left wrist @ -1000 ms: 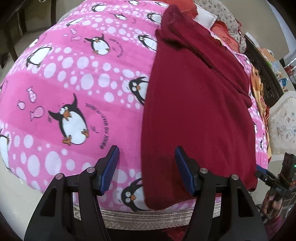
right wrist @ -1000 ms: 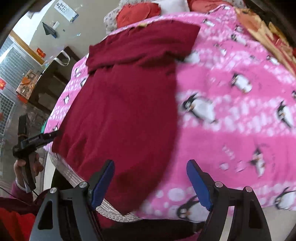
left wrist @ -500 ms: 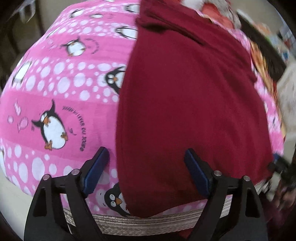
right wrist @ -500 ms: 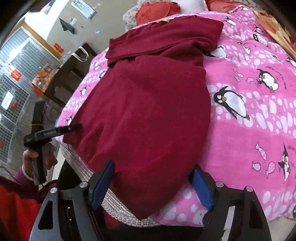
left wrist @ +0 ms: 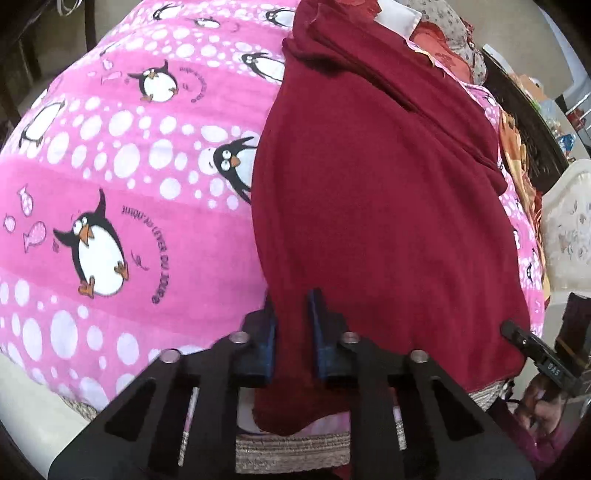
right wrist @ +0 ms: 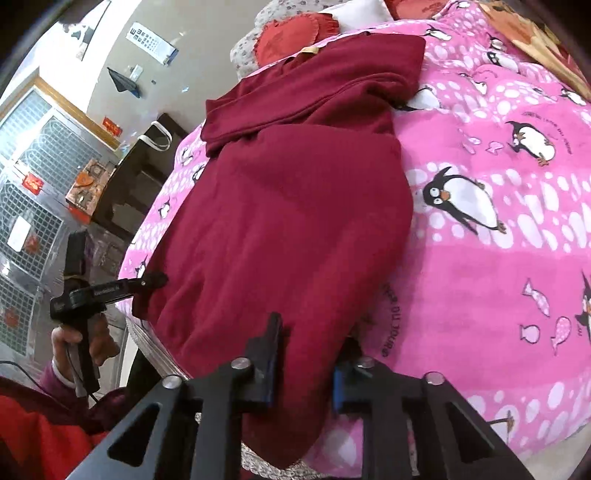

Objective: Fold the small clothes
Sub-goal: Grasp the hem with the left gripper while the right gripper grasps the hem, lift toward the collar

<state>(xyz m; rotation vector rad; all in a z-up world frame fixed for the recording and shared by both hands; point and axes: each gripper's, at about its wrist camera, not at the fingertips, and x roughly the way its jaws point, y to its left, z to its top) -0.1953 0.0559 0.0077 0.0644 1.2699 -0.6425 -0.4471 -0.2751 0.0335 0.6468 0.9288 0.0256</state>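
A dark red garment [left wrist: 376, 192] lies spread lengthwise on a pink penguin-print blanket [left wrist: 122, 177], its sleeves folded across the far end. My left gripper [left wrist: 293, 325] is shut on the garment's near left hem corner. In the right wrist view the same garment [right wrist: 295, 206] fills the middle, and my right gripper [right wrist: 314, 358] is shut on its near right hem corner. The left gripper [right wrist: 147, 282] shows at the other corner there. The right gripper [left wrist: 517, 334] shows at the right edge of the left wrist view.
The blanket [right wrist: 498, 258] covers a bed with a woven trim [left wrist: 291, 448] along the near edge. Red cushions [right wrist: 295, 33] lie at the head. Dark furniture [right wrist: 136, 184] and wire cages [right wrist: 26, 221] stand to the left of the bed.
Both grippers have moved in onto the near hem and closed from wide open onto the garment's two near corners.
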